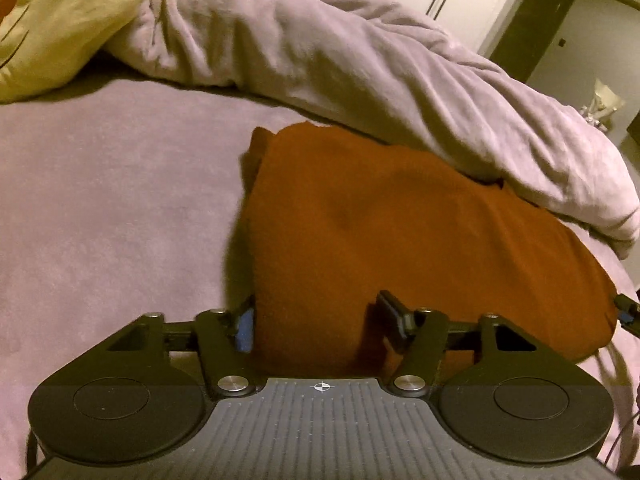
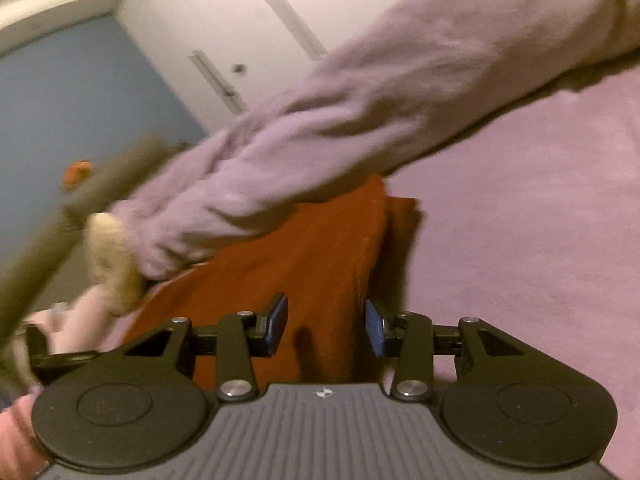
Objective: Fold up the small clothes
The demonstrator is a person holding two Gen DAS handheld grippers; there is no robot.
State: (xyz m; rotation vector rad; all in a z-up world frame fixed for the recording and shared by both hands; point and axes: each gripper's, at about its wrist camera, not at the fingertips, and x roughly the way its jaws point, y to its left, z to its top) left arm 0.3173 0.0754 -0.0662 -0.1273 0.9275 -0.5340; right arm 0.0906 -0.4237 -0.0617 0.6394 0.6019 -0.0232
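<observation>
A folded rust-orange garment (image 1: 400, 240) lies on a mauve bed sheet (image 1: 100, 220), its far edge tucked under a rumpled lilac duvet (image 1: 360, 72). The left gripper (image 1: 318, 324) hovers over the garment's near edge with its jaws partly spread; cloth sits between them, but whether the pads press it is unclear. The right gripper (image 2: 326, 324) is also partly spread above the garment (image 2: 320, 248), pads apart from the cloth. A yellow cushion (image 1: 48, 20) is cut off far left. The right view's left side is blurred.
</observation>
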